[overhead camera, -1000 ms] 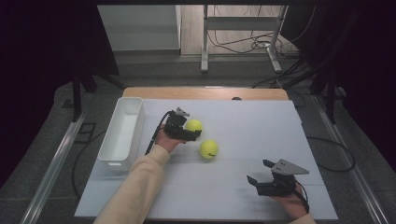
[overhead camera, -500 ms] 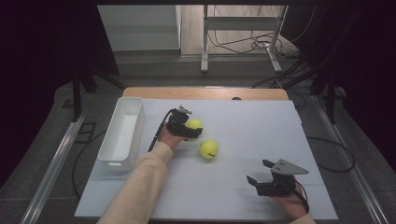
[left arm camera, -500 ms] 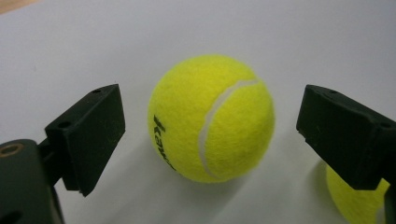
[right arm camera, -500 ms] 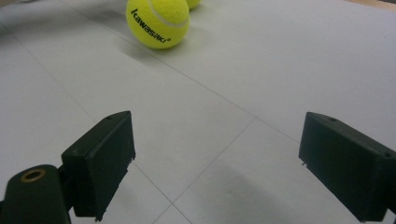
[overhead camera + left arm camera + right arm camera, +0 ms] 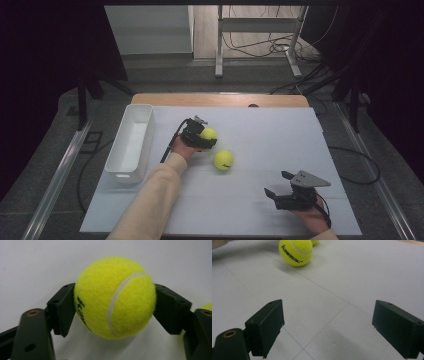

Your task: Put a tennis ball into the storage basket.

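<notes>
High view: the left gripper (image 5: 204, 136) sits mid-table on the far tennis ball (image 5: 209, 133), just right of the white bin (image 5: 131, 142). Its jaws have just been closing, and the ball is between them. Compared with the frames a second and half a second back, hand and ball sit in the same spot, so the grip is the only change. Judgement: the ball is now secured and a lift toward the bin looks like the next step. A second tennis ball (image 5: 223, 159) lies free, near but apart from the first. The right gripper (image 5: 280, 184) rests near the table's front right, jaws spread, holding nothing. From here the left gripper's body covers half the held ball, and the pad contact cannot be made out.

Left gripper view: both black pads press the flanks of the tennis ball (image 5: 115, 297); it is clenched, resting on the white table (image 5: 30, 262). The printed lettering is partly hidden behind the left pad. A yellow sliver at the right edge is cut off, probably the second ball.

Right gripper view: jaws wide apart over bare table; the free ball (image 5: 296, 252) lies ahead, with another ball cropped at the top edge.
</notes>
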The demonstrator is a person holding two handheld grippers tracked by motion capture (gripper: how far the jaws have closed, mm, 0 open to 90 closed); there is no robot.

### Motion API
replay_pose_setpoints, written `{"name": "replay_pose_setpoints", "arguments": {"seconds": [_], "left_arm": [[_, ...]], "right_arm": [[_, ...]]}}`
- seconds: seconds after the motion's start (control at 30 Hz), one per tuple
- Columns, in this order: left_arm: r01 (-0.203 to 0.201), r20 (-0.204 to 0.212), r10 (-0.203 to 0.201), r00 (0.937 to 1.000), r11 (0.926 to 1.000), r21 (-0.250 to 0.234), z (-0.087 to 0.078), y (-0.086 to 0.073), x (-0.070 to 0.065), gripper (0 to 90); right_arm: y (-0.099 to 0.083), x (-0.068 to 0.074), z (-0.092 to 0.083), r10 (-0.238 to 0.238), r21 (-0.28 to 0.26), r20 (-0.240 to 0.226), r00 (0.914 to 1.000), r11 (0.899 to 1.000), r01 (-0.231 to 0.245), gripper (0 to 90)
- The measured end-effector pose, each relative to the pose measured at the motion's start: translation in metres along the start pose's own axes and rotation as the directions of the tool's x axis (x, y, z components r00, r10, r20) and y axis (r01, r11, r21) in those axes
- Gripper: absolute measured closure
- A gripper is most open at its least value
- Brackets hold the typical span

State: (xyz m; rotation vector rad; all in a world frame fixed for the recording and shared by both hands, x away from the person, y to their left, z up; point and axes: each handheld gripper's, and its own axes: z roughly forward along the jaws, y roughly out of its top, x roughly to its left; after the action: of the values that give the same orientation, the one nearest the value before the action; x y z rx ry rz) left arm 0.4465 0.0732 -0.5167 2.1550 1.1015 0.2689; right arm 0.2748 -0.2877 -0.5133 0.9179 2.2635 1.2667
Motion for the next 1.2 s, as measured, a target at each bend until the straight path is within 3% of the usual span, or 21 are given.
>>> {"name": "replay_pose_setpoints", "arguments": {"seconds": [0.3, 0.6, 0.9, 1.2], "left_arm": [[0.020, 0.027, -0.020, 0.9994, 0.9997, -0.012, -0.006, 0.000, 0.003, 26.9], [0.012, 0.050, -0.010, 0.9987, 0.9992, -0.038, -0.022, -0.002, 0.002, 26.8], [0.010, 0.062, -0.004, 0.9981, 0.9953, -0.096, -0.041, -0.006, -0.001, 26.8], [-0.007, 0.064, 0.015, 0.9978, 0.9930, -0.118, -0.050, -0.009, -0.007, 26.8]], "right_arm": [[0.000, 0.000, -0.001, 0.001, -0.002, 0.003, 1.0000, 1.000, -0.001, 10.8], [0.000, 0.000, -0.001, 0.000, -0.006, 0.005, 1.0000, 1.000, 0.000, 10.8], [0.000, 0.000, -0.001, -0.001, -0.009, 0.009, 1.0000, 1.000, 0.001, 10.8], [0.000, 0.000, -0.001, -0.001, -0.007, 0.013, 0.9999, 1.000, 0.001, 10.9]]}}
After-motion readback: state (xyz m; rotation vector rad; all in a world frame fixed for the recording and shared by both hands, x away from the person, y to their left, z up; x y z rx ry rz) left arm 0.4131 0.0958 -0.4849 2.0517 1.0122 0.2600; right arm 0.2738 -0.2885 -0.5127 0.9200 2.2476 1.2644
